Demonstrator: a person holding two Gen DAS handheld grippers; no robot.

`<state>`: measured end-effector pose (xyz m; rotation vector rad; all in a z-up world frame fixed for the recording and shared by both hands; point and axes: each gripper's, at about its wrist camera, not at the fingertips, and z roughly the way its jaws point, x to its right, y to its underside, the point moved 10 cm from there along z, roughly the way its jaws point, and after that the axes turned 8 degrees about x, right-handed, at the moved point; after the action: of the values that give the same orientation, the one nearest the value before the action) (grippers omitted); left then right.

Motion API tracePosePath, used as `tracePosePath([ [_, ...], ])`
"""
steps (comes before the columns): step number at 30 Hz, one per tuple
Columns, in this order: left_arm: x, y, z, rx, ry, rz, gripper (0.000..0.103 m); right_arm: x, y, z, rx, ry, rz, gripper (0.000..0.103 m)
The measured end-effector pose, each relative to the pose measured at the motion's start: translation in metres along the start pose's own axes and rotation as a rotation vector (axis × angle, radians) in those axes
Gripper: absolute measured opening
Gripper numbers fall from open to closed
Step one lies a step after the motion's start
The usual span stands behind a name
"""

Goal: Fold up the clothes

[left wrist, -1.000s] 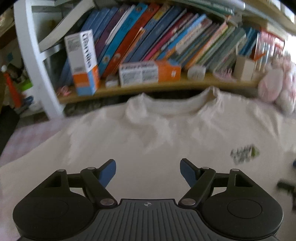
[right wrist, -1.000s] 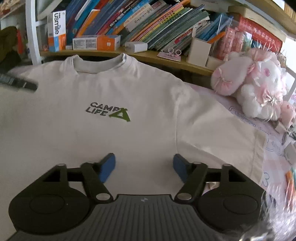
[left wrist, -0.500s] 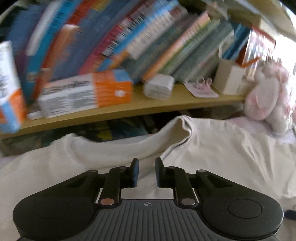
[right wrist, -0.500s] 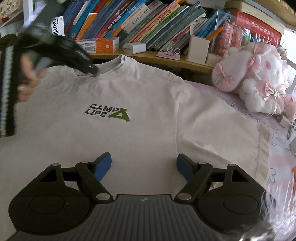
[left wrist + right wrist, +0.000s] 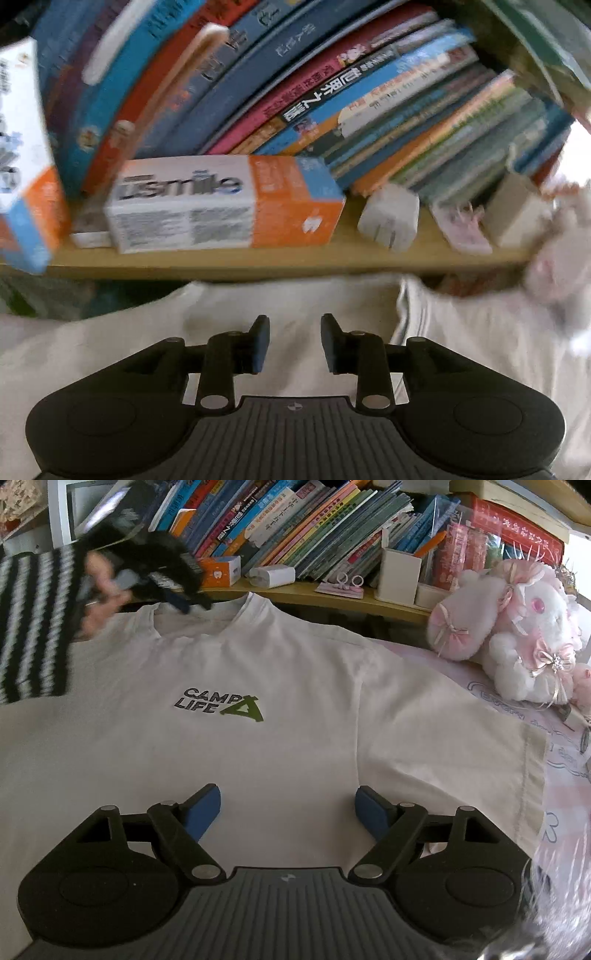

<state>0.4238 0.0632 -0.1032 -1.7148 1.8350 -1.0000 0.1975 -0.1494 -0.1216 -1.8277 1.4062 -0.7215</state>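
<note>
A cream T-shirt (image 5: 295,672) with a "CAMP LIFE" print (image 5: 221,706) lies flat, front up, its collar (image 5: 207,622) toward the bookshelf. My left gripper (image 5: 294,338) hovers over the collar (image 5: 295,295) at the shirt's far edge. Its jaws stand a little apart and are opening, with collar cloth showing in the gap and the pads not pressing on it. The right wrist view shows that gripper (image 5: 184,603) blurred, in a hand with a striped sleeve (image 5: 33,627). My right gripper (image 5: 288,808) is open wide above the shirt's lower chest, holding nothing.
A wooden shelf (image 5: 258,264) just behind the collar carries leaning books (image 5: 332,92), an orange-and-white box (image 5: 221,206) and a white charger (image 5: 389,218). Pink plush toys (image 5: 517,635) sit at the right on a pink patterned cover (image 5: 565,797). A white pen holder (image 5: 399,576) stands on the shelf.
My left gripper travelled forward over the shirt to the collar by the shelf; its jaws narrowed nearly shut, then parted a little. The right gripper stayed put, its jaws slightly wider.
</note>
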Motion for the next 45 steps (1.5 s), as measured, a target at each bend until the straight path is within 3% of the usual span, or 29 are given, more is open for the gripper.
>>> tracePosePath([
  [3,-0.015,0.019,-0.03,0.011,-0.022,0.019,0.03,0.0,0.0,0.0,0.003,0.002,0.004,0.081],
  [8,-0.034,0.067,-0.084,-0.01,-0.047,-0.068,0.03,-0.001,0.0,0.001,0.002,0.002,0.002,0.083],
  [12,-0.037,0.111,-0.132,-0.053,-0.097,-0.023,0.031,-0.001,0.0,0.001,0.003,0.002,0.004,0.083],
  [15,-0.039,0.141,-0.167,-0.069,-0.123,-0.031,0.039,-0.001,0.0,0.002,0.001,0.003,0.003,0.084],
  [20,-0.049,0.159,-0.211,-0.036,-0.149,-0.068,0.048,-0.003,0.0,-0.003,-0.018,0.034,0.002,0.084],
  [26,-0.053,0.165,-0.25,0.028,-0.162,0.008,0.072,-0.02,0.008,-0.043,-0.01,0.091,0.035,0.084],
  [29,-0.059,0.18,-0.266,0.008,-0.143,-0.001,0.078,-0.038,0.02,-0.073,-0.013,0.124,0.056,0.086],
  [38,-0.08,0.239,-0.315,-0.057,-0.14,0.014,0.085,-0.069,0.07,-0.142,-0.056,0.252,0.172,0.087],
  [45,-0.084,0.258,-0.338,-0.03,-0.151,0.061,0.088,-0.085,0.093,-0.181,-0.062,0.34,0.256,0.09],
])
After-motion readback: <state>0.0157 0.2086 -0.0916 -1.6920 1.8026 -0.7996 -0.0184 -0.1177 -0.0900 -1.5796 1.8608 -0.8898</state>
